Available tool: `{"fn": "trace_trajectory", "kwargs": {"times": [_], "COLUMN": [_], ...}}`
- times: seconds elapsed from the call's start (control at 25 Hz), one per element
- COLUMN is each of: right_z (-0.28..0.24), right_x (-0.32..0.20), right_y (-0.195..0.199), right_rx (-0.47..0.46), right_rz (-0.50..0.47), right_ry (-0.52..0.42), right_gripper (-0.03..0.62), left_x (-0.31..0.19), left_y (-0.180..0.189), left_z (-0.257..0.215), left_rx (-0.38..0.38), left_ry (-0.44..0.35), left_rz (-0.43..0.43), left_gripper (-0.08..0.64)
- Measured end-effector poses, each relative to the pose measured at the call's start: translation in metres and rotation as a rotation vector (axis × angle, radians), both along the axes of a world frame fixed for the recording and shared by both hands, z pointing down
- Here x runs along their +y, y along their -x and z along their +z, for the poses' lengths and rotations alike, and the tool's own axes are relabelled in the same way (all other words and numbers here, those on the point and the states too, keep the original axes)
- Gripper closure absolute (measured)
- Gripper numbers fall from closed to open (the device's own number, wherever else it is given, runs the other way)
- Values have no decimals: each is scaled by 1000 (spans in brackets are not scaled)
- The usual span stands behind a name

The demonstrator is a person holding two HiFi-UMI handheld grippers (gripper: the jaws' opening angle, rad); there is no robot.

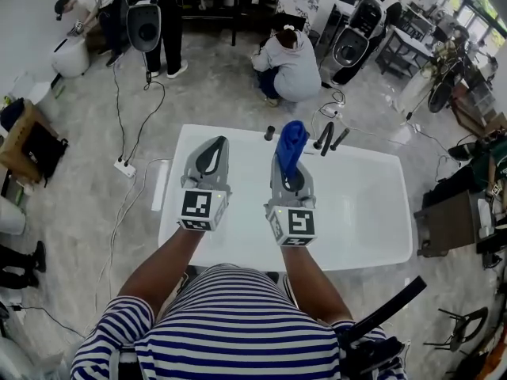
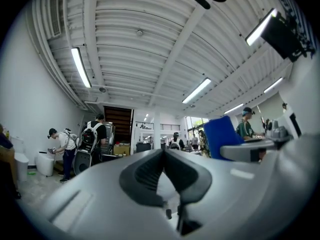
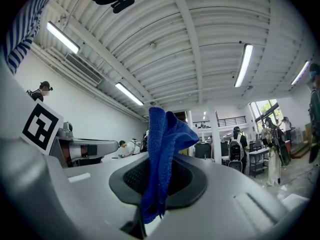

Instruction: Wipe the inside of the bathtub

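Observation:
A white bathtub (image 1: 372,212) lies below me in the head view, its inside bare and its black taps (image 1: 329,137) at the far rim. Both grippers are held above it, tilted up. My right gripper (image 1: 290,150) is shut on a blue cloth (image 1: 291,142), which sticks up from the jaws; the same blue cloth (image 3: 162,154) stands pinched between the dark pads in the right gripper view. My left gripper (image 1: 212,150) is shut with nothing in it; in the left gripper view its pads (image 2: 147,176) meet against the ceiling.
A person in grey (image 1: 291,63) crouches on the floor just beyond the tub. Cables and a power strip (image 1: 124,166) lie on the floor to the left. Other people, round machines (image 1: 143,24) and tables stand at the back. A dark cabinet (image 1: 447,222) sits at the right.

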State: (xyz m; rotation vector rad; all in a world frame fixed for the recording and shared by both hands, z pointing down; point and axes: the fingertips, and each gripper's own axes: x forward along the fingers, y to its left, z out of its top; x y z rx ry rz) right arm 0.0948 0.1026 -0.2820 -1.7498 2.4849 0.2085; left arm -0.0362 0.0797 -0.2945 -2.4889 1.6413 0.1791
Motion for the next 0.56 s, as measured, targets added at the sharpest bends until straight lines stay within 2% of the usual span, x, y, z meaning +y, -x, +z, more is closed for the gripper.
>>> {"fn": "trace_trajectory", "kwargs": {"times": [0.56], "right_z": [1], "right_x": [-4], "right_y": [3], "right_rx": [-6], "right_rz": [-13], "right_ry": [1], "right_gripper": [543], "left_x": [0], "left_y": [-1], "left_z": [-8], "left_rx": [1], "left_ry": [-20], "left_rz": [-6], "left_gripper": [557]}}
